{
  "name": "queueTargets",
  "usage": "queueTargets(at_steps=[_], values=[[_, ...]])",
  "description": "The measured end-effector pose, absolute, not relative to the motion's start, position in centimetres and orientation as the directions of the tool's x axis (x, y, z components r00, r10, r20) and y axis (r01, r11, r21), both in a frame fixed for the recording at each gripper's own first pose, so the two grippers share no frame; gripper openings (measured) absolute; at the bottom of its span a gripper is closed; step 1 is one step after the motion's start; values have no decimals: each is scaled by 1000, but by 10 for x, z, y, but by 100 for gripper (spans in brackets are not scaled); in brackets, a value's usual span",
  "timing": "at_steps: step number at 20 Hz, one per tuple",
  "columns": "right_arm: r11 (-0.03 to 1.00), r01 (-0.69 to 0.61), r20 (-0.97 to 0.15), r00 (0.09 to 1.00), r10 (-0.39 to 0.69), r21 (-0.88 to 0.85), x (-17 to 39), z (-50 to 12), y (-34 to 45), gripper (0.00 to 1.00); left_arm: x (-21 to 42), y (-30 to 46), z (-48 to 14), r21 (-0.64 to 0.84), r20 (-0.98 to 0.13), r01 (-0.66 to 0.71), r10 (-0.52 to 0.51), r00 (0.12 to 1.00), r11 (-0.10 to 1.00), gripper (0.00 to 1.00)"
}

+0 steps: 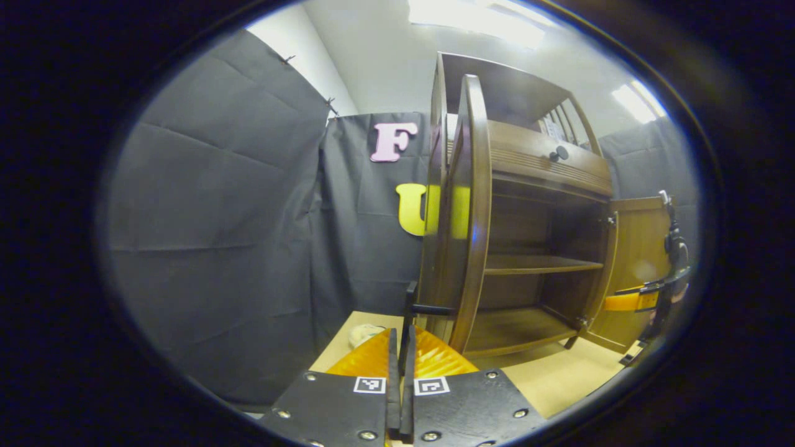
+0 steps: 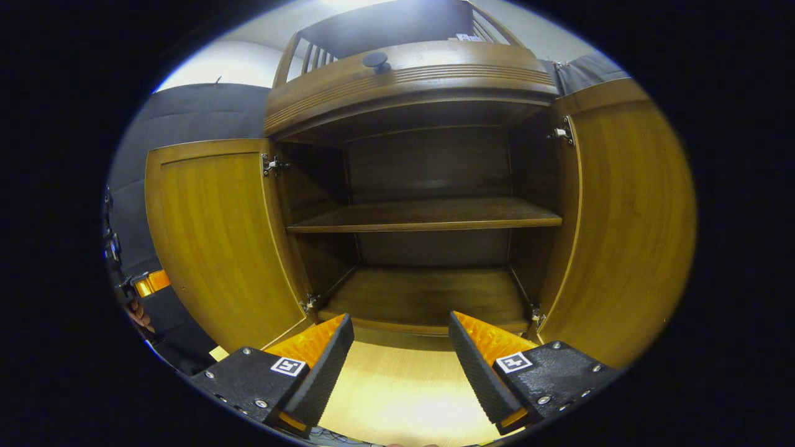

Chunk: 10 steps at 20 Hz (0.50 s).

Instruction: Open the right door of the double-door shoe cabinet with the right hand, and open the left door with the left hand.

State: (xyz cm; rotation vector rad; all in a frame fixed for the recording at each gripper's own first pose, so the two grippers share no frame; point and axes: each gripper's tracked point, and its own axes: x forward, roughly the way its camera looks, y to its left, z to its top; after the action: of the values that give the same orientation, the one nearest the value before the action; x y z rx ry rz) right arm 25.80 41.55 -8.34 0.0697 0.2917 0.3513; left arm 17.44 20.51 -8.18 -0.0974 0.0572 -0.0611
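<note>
Now both doors (image 2: 211, 236) open, shelf (image 2: 428, 217) bare

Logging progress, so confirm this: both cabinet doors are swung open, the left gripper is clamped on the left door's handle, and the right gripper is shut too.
One error: the right gripper is open, its fingers spread apart in front of the shoe cabinet, as the right gripper view shows. Both doors are open, and the left gripper is shut on the left door's handle.

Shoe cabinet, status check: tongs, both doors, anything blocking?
Left tongs shut on left door handle. Right tongs open, holding nothing. Left door and right door both swung open. Shelves bare, nothing blocking.
</note>
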Motion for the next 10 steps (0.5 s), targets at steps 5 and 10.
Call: queueTargets(at_steps=[5,10], values=[[947,-302,-269,908,321,110,263,-82,404,99,177,213,-87,-78,-75,7,-13,997,997,4],[948,-294,-262,912,316,120,260,-79,384,95,176,217,-86,-146,-103,-94,79,992,985,2]])
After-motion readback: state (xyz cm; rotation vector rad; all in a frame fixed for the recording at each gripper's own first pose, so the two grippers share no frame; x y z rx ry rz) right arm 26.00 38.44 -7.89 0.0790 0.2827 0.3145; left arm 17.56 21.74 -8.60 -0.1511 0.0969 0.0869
